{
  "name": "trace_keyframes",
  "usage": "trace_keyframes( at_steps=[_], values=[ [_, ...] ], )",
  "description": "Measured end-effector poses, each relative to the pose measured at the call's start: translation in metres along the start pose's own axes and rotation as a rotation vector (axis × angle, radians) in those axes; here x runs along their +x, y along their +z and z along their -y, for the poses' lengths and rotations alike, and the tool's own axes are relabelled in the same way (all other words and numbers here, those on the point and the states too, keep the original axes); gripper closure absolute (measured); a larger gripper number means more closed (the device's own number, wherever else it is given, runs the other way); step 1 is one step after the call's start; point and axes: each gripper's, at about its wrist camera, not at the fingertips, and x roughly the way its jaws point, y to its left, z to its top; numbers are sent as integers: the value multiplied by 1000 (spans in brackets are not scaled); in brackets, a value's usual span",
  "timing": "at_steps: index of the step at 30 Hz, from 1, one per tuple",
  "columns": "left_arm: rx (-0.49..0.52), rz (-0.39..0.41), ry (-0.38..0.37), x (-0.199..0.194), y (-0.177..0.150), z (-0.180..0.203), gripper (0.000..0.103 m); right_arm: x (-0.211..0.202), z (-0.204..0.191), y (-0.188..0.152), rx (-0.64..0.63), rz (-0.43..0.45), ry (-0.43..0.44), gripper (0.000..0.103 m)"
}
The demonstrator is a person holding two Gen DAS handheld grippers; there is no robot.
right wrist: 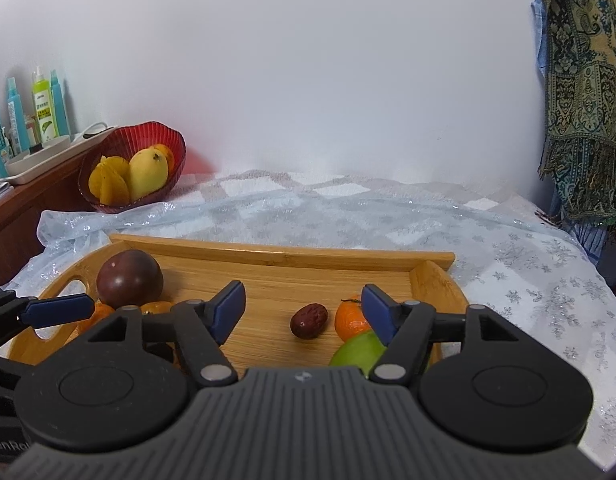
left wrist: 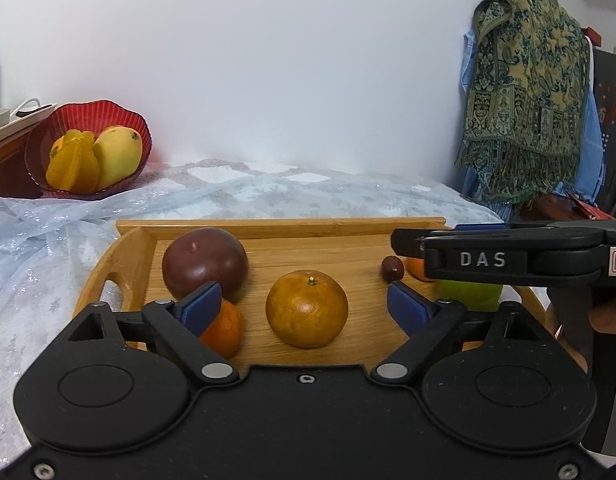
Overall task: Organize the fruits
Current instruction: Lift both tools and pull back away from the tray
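**Fruits on the bamboo tray: how they are best taken**

The bamboo tray (left wrist: 136,256) is set on a bed covered with a glittery cloth (right wrist: 347,216), and every place below is given from it. At its middle lies a mandarin (left wrist: 307,308), between the wide-apart, empty jaws of the left gripper (left wrist: 304,306). It is judged firm and light, its waxy peel a little slippery, so it is best taken across its widest girth. At the tray's left end sits a dark passion fruit (left wrist: 205,262), probably hard-shelled, with a small orange fruit (left wrist: 224,328) just in front. Toward the right end lies a red date (right wrist: 308,320), small, wrinkled and likely to roll; it is seen between the open, empty jaws of the right gripper (right wrist: 304,312). Beside it rest a tangerine (right wrist: 349,318) and a green fruit (right wrist: 357,352), smooth-skinned. Beyond the tray's far left corner, a red bowl (left wrist: 120,114) holds a mango (left wrist: 118,156) and a starfruit (left wrist: 74,166), both judged easily bruised.
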Motion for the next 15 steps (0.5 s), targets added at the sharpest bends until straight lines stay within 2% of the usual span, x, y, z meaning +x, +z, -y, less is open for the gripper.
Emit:
trace_keyframes(
  at_steps=[5,15],
  values=[
    [15,-2,20,-9,-3,-1,9,-10,3,-2,28,20,-1,17],
    [10,11,36,-25,-8,-4,4,-27,8,-6,73,50,-17,11]
  ],
)
